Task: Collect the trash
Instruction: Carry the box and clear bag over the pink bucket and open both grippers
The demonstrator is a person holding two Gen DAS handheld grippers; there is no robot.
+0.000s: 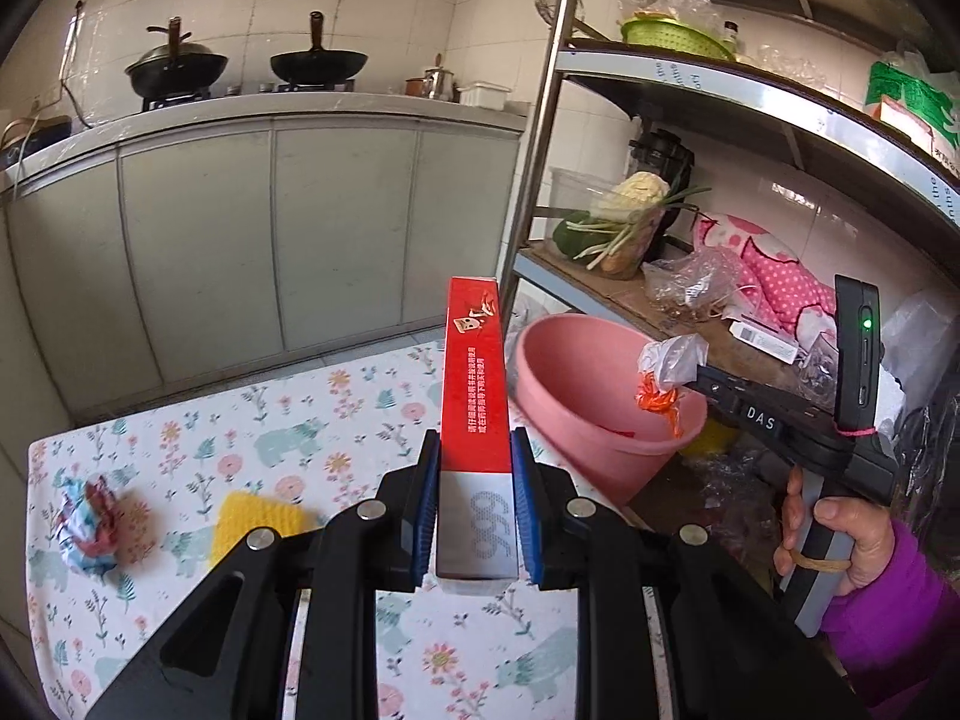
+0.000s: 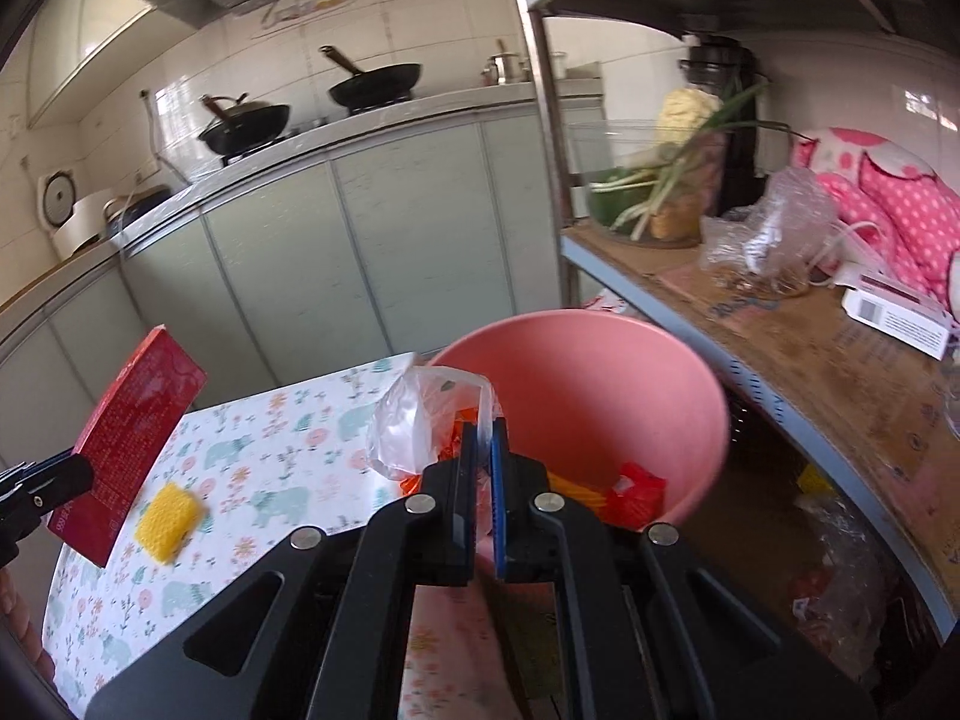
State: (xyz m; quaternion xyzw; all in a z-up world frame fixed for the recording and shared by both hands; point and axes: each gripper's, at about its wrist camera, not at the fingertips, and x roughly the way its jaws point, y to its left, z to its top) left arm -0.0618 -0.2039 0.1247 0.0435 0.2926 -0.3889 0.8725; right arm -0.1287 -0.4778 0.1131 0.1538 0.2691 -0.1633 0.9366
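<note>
Jaws grip red box (image 1: 474, 384) left, plastic wrapper (image 2: 414, 426) right, at pink basin (image 2: 600, 384) rim.

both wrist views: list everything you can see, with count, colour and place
carton: 1, red, held in left tool
plastic bag: 1, clear with orange scraps, pinched in right tool
basin: 1, pink, past table edge, red and yellow trash inside
sponge: 1, yellow, on table
crumpled wrapper: 1, blue-red, on table
table: 1, floral cloth
woks: 2, black, on stove
shelf: 1, metal, holding vegetables, bags
left tool: 1, black, blue pads
right tool: 1, black, shut
hand: 1, purple sleeve
</note>
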